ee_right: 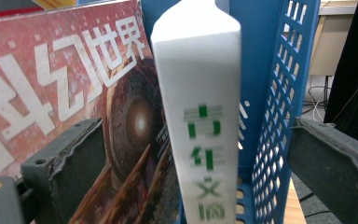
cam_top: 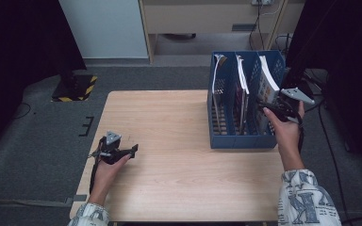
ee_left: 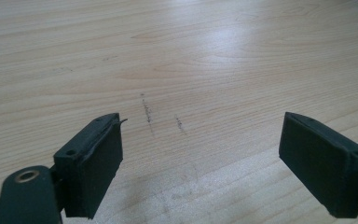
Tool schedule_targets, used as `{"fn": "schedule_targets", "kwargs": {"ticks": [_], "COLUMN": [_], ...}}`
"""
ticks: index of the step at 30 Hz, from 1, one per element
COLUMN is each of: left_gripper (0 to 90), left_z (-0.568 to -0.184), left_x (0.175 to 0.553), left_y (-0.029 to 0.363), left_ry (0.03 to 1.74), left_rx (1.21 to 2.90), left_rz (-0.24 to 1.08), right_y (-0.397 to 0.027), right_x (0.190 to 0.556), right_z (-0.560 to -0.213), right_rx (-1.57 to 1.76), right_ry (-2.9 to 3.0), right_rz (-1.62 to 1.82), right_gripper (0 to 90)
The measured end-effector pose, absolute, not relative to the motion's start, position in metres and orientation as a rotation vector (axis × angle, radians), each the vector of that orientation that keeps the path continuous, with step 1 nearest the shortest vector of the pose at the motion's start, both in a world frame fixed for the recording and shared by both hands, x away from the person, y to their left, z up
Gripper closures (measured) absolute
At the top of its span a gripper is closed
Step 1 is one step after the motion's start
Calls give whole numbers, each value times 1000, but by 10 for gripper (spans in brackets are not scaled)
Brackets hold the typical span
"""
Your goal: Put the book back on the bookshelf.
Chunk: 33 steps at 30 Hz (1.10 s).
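A blue three-slot file rack (cam_top: pixel 238 136) stands on the right side of the wooden table (cam_top: pixel 169 122), with a book or magazine upright in each slot. My right gripper (cam_top: pixel 269 106) is at the rightmost slot, beside the thick white book (cam_top: pixel 267 75). In the right gripper view the white spine with green characters (ee_right: pixel 200 70) stands between the wide-apart jaws of my right gripper (ee_right: pixel 198 135), and neither pad touches it. A red magazine cover (ee_right: pixel 65 79) leans just left of it. My left gripper (cam_top: pixel 133 150) rests low over the table's left front, open and empty (ee_left: pixel 200 140).
The rack's perforated blue wall (ee_right: pixel 279 70) rises close on the right of the white book. Bare wood (ee_left: pixel 191 56) lies ahead of the left gripper. A wooden cabinet (cam_top: pixel 207 19) stands beyond the table, and cables lie on the grey floor (cam_top: pixel 330 141) to the right.
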<state>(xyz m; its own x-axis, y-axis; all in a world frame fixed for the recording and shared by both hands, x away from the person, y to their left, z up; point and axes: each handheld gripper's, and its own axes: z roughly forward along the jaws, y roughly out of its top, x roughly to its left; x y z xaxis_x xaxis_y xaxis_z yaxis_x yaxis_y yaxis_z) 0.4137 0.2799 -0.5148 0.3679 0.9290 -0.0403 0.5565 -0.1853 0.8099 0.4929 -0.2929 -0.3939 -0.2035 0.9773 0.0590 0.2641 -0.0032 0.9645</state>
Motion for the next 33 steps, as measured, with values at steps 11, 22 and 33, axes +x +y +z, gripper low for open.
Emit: {"fn": "schedule_targets", "kwargs": {"ticks": [11,22,33], "left_gripper": [132,132,132], "left_z": [-515,-516,-516], "left_x": [414,414,413], "left_y": [279,278,278], "left_ry": [1289,1284,1286], "left_rx": [1872,1880,1878], "left_rz": [615,619,619], "right_y": [-298,-297,-292], "right_x": [481,468,459], "right_z": [-397,-399,-401], "right_rx": [1321,1300,1279], "right_ry": [1550,1571,1588], "right_rz": [1255,1261,1255], "right_gripper": [45,44,45]}}
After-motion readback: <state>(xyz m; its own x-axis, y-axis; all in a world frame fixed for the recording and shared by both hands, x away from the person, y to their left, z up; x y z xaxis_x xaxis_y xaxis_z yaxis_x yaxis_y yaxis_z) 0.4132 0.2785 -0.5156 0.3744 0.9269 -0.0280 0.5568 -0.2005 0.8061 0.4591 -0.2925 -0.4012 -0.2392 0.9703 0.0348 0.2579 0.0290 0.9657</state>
